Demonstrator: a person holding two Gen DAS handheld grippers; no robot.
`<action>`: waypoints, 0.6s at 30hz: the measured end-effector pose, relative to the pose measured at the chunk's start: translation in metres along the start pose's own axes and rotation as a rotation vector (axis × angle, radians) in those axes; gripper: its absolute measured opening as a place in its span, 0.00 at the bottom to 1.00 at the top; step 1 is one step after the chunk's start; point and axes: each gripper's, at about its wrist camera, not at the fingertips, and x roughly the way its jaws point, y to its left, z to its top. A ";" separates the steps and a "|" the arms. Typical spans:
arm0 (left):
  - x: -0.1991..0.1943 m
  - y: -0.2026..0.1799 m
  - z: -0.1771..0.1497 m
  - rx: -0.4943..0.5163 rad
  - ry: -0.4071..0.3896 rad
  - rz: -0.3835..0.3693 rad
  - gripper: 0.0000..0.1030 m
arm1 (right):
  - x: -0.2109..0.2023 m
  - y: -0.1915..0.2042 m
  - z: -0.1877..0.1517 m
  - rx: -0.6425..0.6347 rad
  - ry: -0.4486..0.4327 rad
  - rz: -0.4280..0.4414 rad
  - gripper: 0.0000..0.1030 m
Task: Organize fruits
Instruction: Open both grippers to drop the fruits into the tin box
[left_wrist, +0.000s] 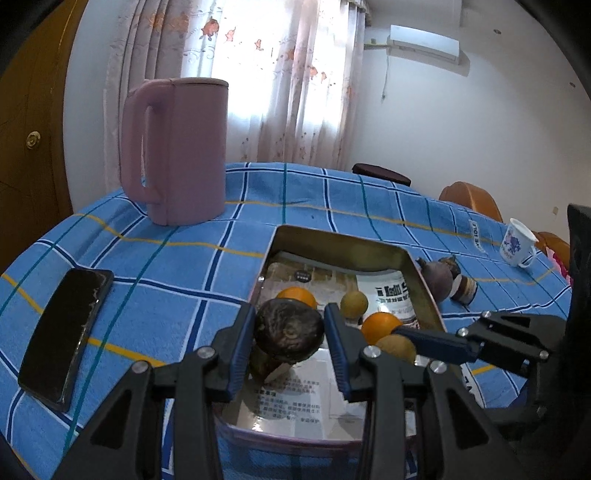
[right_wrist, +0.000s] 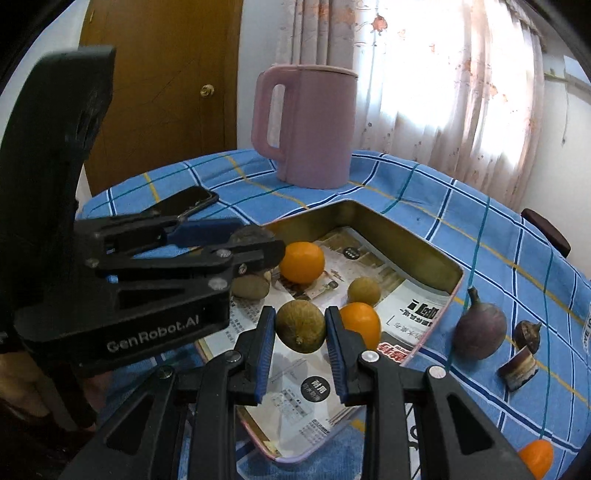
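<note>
A metal tray (left_wrist: 334, 238) (right_wrist: 413, 251) lined with printed paper sits on the blue checked cloth. My left gripper (left_wrist: 290, 326) is shut on a dark brown fruit (left_wrist: 288, 332) above the tray's near left part. My right gripper (right_wrist: 300, 326) is shut on a greenish-brown round fruit (right_wrist: 300, 325) (left_wrist: 399, 347) over the tray. In the tray lie two oranges (right_wrist: 302, 262) (right_wrist: 364, 323), a small green-brown fruit (right_wrist: 364, 291) and a brown fruit (right_wrist: 251, 286). A purple fruit (right_wrist: 478, 334) (left_wrist: 437, 278) lies on the cloth right of the tray.
A pink kettle (left_wrist: 177, 151) (right_wrist: 308, 125) stands behind the tray. A black phone (left_wrist: 66, 338) (right_wrist: 184, 203) lies at the left. A cut fruit piece (right_wrist: 517, 365), a dark husk (right_wrist: 528, 334) and an orange (right_wrist: 537, 456) lie at the right. A white cup (left_wrist: 517, 242) lies tipped far right.
</note>
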 end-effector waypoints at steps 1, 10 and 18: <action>-0.001 -0.001 0.000 0.001 -0.002 -0.002 0.41 | -0.001 -0.002 0.000 0.007 -0.001 -0.003 0.34; -0.011 -0.007 0.003 -0.011 -0.053 -0.015 0.71 | -0.025 -0.025 -0.009 0.040 -0.052 -0.061 0.47; -0.012 -0.021 0.012 -0.003 -0.090 -0.009 0.85 | -0.021 -0.092 -0.010 0.141 0.022 -0.293 0.52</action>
